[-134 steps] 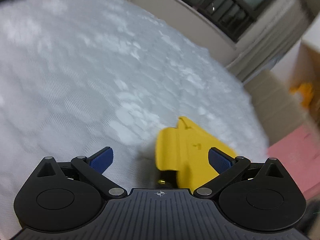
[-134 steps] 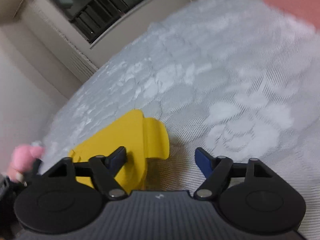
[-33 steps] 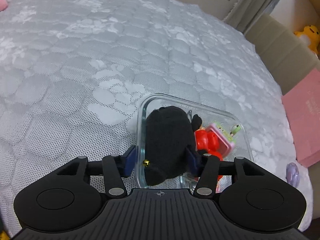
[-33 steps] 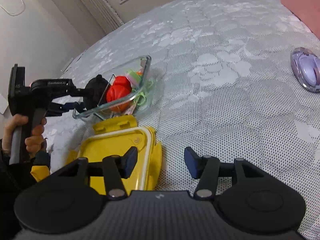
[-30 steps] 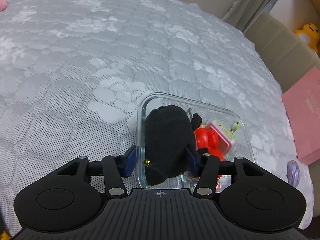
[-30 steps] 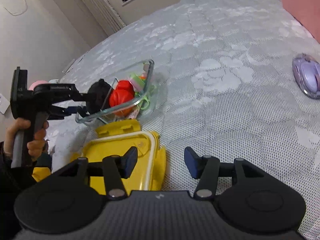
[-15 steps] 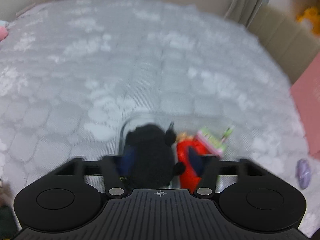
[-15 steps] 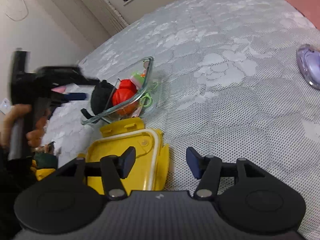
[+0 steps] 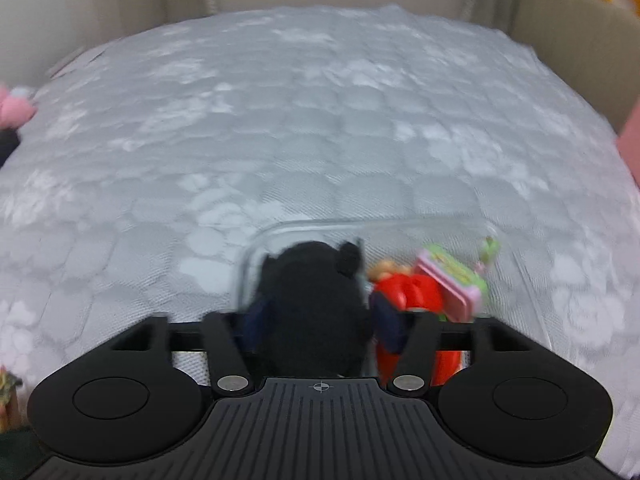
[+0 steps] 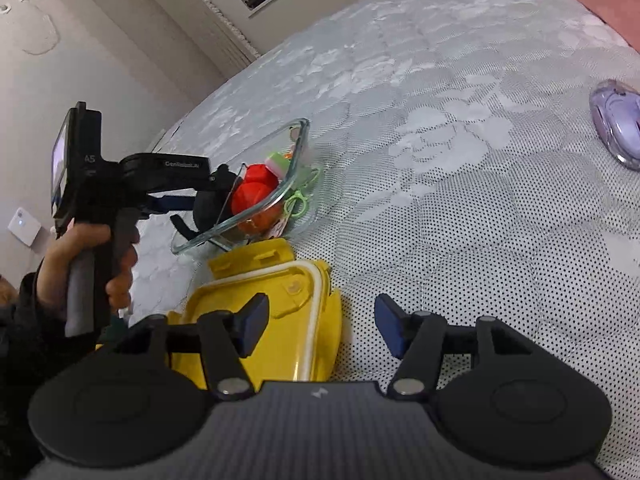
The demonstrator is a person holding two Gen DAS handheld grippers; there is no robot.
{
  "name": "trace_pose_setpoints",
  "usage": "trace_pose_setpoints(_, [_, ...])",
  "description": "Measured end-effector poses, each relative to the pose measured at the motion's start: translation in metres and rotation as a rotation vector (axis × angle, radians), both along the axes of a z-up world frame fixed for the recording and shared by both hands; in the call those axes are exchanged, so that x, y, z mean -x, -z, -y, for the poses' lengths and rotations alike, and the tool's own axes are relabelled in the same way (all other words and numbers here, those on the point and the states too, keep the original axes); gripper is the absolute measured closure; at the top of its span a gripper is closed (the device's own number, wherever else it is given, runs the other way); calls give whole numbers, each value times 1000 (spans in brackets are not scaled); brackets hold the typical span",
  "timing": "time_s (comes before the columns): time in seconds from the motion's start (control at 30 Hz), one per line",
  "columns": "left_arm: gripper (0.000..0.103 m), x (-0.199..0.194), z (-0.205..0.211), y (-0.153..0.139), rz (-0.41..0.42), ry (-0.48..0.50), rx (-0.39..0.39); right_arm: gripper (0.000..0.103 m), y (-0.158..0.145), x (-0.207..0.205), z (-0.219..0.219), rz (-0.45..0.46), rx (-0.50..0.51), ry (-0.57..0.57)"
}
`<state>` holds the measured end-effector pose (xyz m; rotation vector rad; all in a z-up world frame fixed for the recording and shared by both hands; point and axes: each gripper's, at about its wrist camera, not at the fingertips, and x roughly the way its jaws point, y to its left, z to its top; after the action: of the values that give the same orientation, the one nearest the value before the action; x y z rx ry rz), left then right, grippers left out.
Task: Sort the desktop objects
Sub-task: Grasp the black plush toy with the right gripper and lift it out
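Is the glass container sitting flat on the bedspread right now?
No. In the right wrist view the glass container is tipped up on one edge, its far rim raised above the bedspread.

Left wrist view motion-blurred; purple mouse cut off.

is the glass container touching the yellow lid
Cannot tell. In the right wrist view the tilted glass container overlaps the yellow lid's far edge, but neither contact nor gap shows plainly.
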<state>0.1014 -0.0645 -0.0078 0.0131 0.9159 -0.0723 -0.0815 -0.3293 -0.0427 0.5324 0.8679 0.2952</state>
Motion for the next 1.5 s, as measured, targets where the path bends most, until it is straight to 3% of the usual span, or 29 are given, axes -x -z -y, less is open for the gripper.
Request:
trace_pose_setpoints(0.07, [64, -1, -17, -4, -11, -7, 71, 42, -2, 1, 2, 9, 7, 2])
trace_pose_setpoints(0.2, [80, -8, -44, -7, -54, -3, 193, 42, 0, -2, 6, 1, -7, 27])
trace_pose_setpoints(0.27, [103, -6, -50, -12, -55, 1, 220, 42, 2, -3, 5, -3, -16, 23])
trace_pose_setpoints(0.37, [103, 1, -50, -26, -25, 27, 242, 42, 4, -5, 2, -5, -16, 14])
trace_pose_setpoints(0.47, [103, 8, -43, -36, 6, 52, 204, 42, 2, -5, 2, 2, -13, 20])
trace_pose_setpoints(0.57, [102, 21, -47, -42, 22, 65, 224, 40, -16, -8, -6, 77, 52, 56])
trace_pose_setpoints(0.6, [100, 27, -51, -42, 23, 68, 240, 40, -28, -15, -14, 113, 71, 49])
trace_pose_setpoints(0.63, [92, 35, -57, -41, 17, 62, 273, 40, -38, -23, -22, 138, 76, 32])
trace_pose_setpoints(0.73, [52, 66, -75, -30, -17, 67, 332, 40, -69, -60, -60, 199, 106, -77])
trace_pose_setpoints(0.83, [25, 97, -79, -18, -20, 111, 271, 40, -84, -107, -109, 215, 206, -156])
trace_pose_setpoints(0.93, [11, 125, -81, -12, 16, 176, 245, 42, -76, -151, -155, 160, 307, -233])
trace_pose_setpoints(1.0, [10, 139, -80, -10, 37, 222, 231, 50, -64, -174, -179, 92, 350, -274])
trace_pose_setpoints(1.07, [10, 147, -77, -10, 46, 264, 229, 51, -54, -186, -196, 48, 377, -300])
trace_pose_setpoints(1.13, [10, 148, -76, -8, 49, 288, 240, 52, -47, -192, -208, 21, 391, -315])
trace_pose_setpoints(1.23, [10, 146, -78, -4, 51, 300, 249, 44, -37, -195, -225, -18, 459, -318])
trace_pose_setpoints(1.33, [9, 142, -79, 1, 44, 305, 258, 44, -33, -192, -240, 11, 540, -317])
trace_pose_setpoints(1.5, [9, 138, -87, 6, 31, 297, 263, 59, -31, -182, -244, 36, 567, -280])
